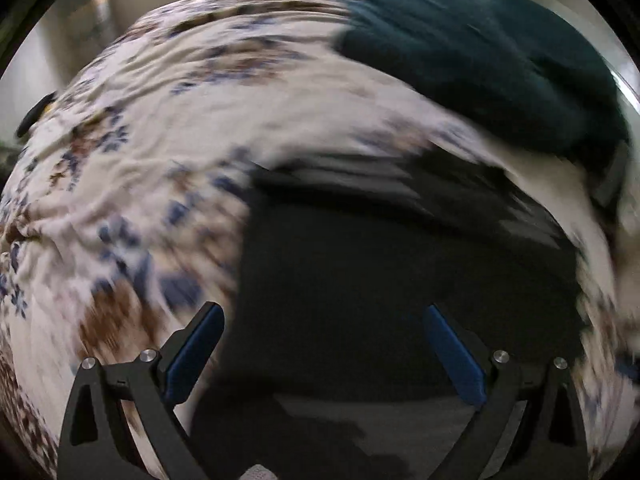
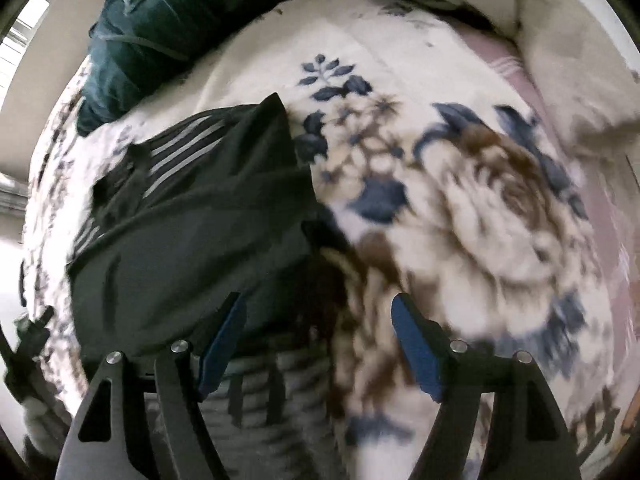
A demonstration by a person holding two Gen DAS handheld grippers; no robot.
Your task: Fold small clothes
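Both of my wrist views are smeared with motion blur, so I can read only the broad layout. Through the left wrist camera I see my left gripper (image 1: 323, 312) with its blue-padded fingers (image 1: 196, 356) spread wide apart and nothing between them; it hangs over the near part of a dark garment (image 1: 400, 280) that lies flat on a floral bedspread (image 1: 152, 152), white with blue and brown flowers. The left finger sits over the garment's left edge, where dark cloth meets the print, and the right finger over the dark cloth itself; whether either tip touches the fabric I cannot tell. Beyond the garment, up and to the right, a dark teal pile of cloth (image 1: 480, 52) rests on the bedspread. Through the right wrist camera, my right gripper (image 2: 318, 304) is likewise released, fingers (image 2: 416, 348) wide and empty, and it straddles the garment's right edge: its left finger lies over the dark garment (image 2: 192, 248), its right finger over the floral bedspread (image 2: 480, 220). From this side the garment shows pale stripes on its far left part and a pointed fold sticking up at its far edge. The teal pile of cloth (image 2: 152, 32) sits just past the garment at upper left, and a pale pillow (image 2: 560, 60) lies at the far right of the bed.
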